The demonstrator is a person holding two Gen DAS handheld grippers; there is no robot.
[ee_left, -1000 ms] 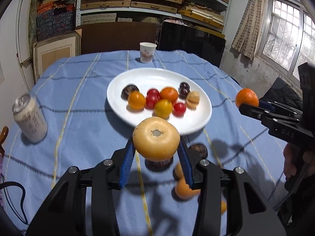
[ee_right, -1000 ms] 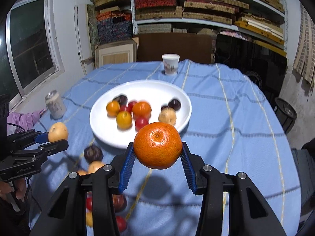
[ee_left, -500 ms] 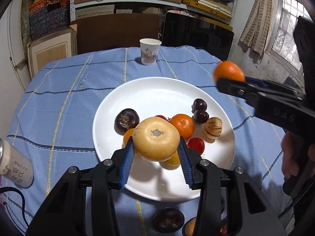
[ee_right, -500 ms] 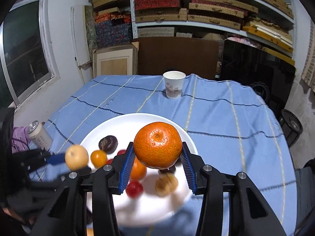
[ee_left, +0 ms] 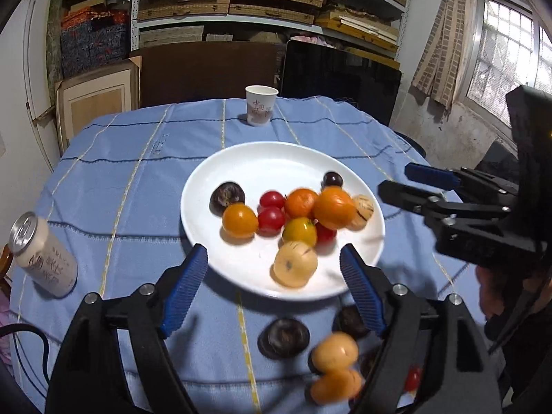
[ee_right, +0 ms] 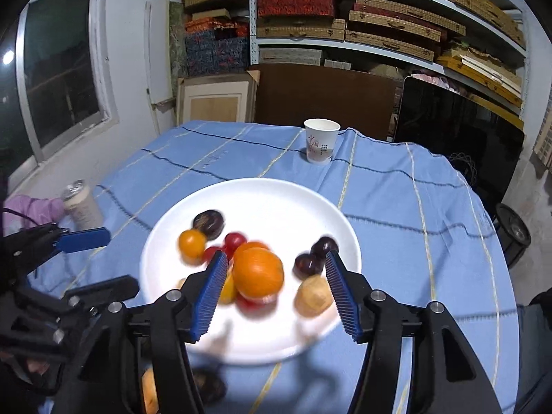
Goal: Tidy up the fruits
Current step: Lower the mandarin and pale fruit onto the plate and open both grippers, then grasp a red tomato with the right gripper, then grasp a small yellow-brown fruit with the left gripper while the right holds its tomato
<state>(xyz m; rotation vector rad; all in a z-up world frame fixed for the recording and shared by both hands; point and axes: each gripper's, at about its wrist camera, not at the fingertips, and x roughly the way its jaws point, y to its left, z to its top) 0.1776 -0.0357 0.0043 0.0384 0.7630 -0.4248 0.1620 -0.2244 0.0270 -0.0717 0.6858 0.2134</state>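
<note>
As both my grippers spread their jaws over the white plate (ee_left: pixel 207 186), the left gripper (ee_left: pixel 274 289) frees the pale yellow fruit (ee_left: pixel 295 264) and the right gripper (ee_right: pixel 274 291) the orange (ee_right: pixel 258 270), adding both to the pile while more fruit waits on the cloth.

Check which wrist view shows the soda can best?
Left wrist view. The soda can sits large and sharp at the left on the blue tablecloth, its top and printed side readable. The right wrist view shows it small, blurred and far left, next to a purple sleeve.
</note>
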